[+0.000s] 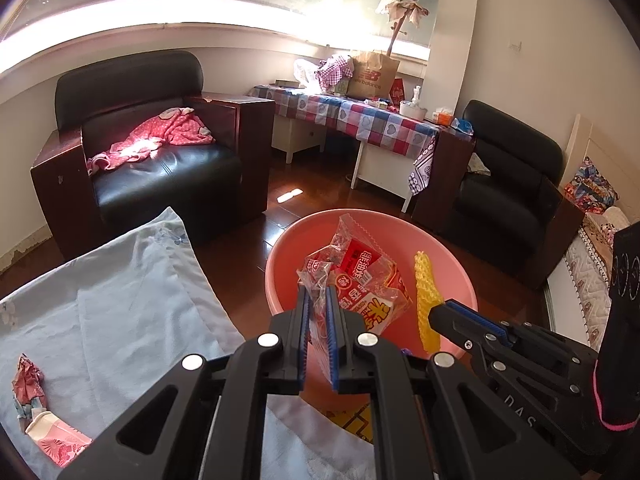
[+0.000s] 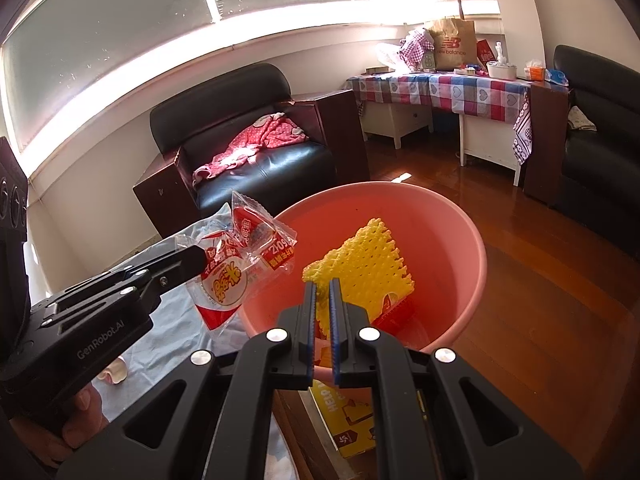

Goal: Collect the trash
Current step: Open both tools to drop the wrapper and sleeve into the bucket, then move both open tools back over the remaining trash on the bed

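Observation:
A pink plastic basin (image 1: 448,252) (image 2: 452,216) stands on the wooden floor beside the bed. My left gripper (image 1: 318,294) is shut on a clear red-and-white snack wrapper (image 1: 360,276) (image 2: 244,252) and holds it over the basin's near left rim. My right gripper (image 2: 323,284) is shut on a yellow foam net (image 2: 360,268) (image 1: 426,296) and holds it over the basin. The right gripper shows in the left wrist view (image 1: 448,312), the left gripper in the right wrist view (image 2: 196,258).
A light blue sheet (image 1: 120,312) covers the bed, with a crumpled red paper (image 1: 28,384) and a pink-patterned paper cup (image 1: 56,436) lying on it. A yellow box (image 2: 348,420) lies under the basin's near edge. Two black armchairs (image 1: 160,160) and a checked table (image 1: 360,116) stand behind.

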`<state>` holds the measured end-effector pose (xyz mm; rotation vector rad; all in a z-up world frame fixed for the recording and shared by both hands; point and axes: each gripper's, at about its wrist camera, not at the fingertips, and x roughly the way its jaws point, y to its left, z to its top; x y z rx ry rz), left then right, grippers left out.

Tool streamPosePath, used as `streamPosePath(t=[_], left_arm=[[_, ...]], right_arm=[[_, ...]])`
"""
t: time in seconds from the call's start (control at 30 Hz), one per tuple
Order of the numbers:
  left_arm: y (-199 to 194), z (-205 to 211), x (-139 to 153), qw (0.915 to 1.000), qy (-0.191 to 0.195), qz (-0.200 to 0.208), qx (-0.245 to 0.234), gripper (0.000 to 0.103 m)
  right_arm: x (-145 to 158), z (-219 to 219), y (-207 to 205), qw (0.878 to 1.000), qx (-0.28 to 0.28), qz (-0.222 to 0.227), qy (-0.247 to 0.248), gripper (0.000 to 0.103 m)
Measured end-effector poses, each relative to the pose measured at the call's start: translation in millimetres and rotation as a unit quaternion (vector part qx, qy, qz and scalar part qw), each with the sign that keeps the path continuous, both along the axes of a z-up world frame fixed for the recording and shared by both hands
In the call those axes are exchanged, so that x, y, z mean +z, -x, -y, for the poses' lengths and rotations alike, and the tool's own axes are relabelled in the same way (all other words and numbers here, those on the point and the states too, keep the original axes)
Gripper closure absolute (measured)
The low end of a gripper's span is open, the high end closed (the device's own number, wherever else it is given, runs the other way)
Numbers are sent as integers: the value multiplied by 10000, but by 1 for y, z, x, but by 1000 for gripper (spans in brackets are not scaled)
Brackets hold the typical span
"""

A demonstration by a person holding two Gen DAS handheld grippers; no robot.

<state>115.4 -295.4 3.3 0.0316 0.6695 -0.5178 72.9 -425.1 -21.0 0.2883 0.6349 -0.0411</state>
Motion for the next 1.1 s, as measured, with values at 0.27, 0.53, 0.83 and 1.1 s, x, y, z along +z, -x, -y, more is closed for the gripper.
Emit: streamPosePath(t=[0.27, 0.53, 0.83, 1.1], left_arm=[[-3, 4, -1, 10000, 59, 24, -24, 89], [3, 1, 4, 9997, 160, 145, -128, 65], [10, -10, 15, 9993, 334, 171, -46, 51], [24, -25, 25, 9986, 424, 311, 53, 49]], right_arm=[[-1, 1, -1, 10000, -55, -3, 41, 97], [-3, 3, -2, 9999, -107, -62, 74, 96], [-4, 7, -6, 9997, -109, -218, 71, 83], [2, 0, -1, 9999, -119, -95, 76, 72]])
